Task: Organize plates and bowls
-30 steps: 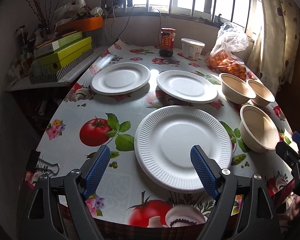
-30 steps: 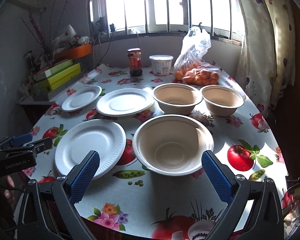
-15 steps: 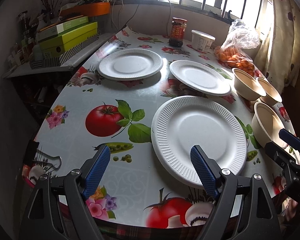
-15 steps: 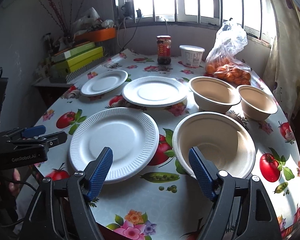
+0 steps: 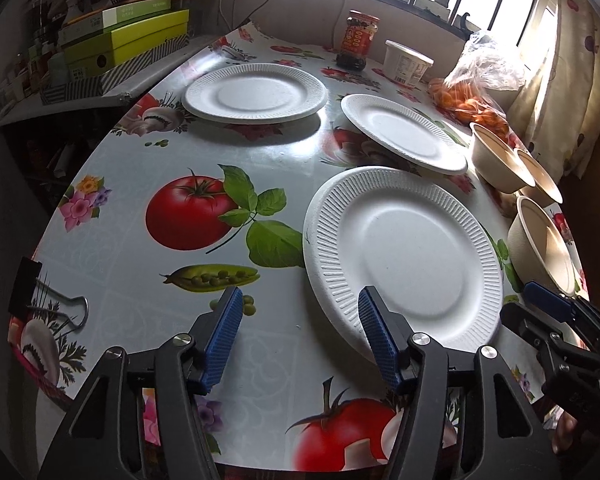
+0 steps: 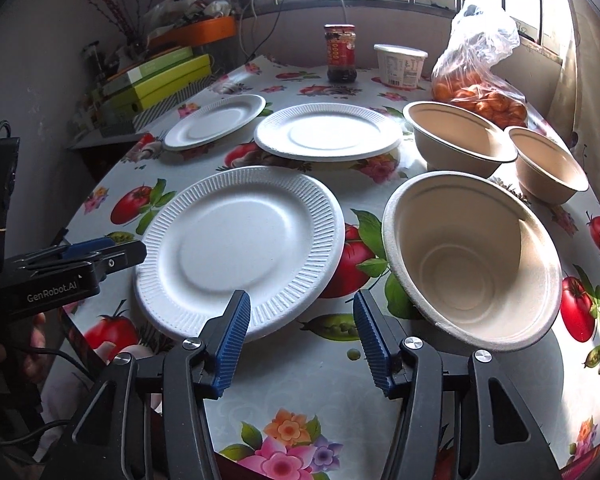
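Three white foam plates lie on the fruit-print tablecloth: a near one (image 5: 404,256) (image 6: 240,248), a middle one (image 5: 404,132) (image 6: 328,136) and a far left one (image 5: 254,94) (image 6: 216,120). Three beige bowls sit to the right: the nearest (image 6: 472,256) (image 5: 544,244), then two behind (image 6: 456,140) (image 6: 548,164). My left gripper (image 5: 300,300) hovers at the near plate's front-left rim. Its jaws are closing and the pads press on nothing. My right gripper (image 6: 300,304) (image 5: 526,308) hangs over the gap between near plate and nearest bowl. Its jaws are also closing, with nothing gripped.
At the table's back stand a red-labelled jar (image 6: 340,54), a white tub (image 6: 400,64) and a bag of oranges (image 6: 480,92). Stacked boxes (image 5: 128,44) fill a shelf on the left. A binder clip (image 5: 44,300) grips the cloth at the front-left edge. A curtain (image 5: 572,92) hangs on the right.
Both grippers have come down closer to the table and their jaws have narrowed. The right gripper has swung left, from around the nearest bowl to the gap between plate and bowl.
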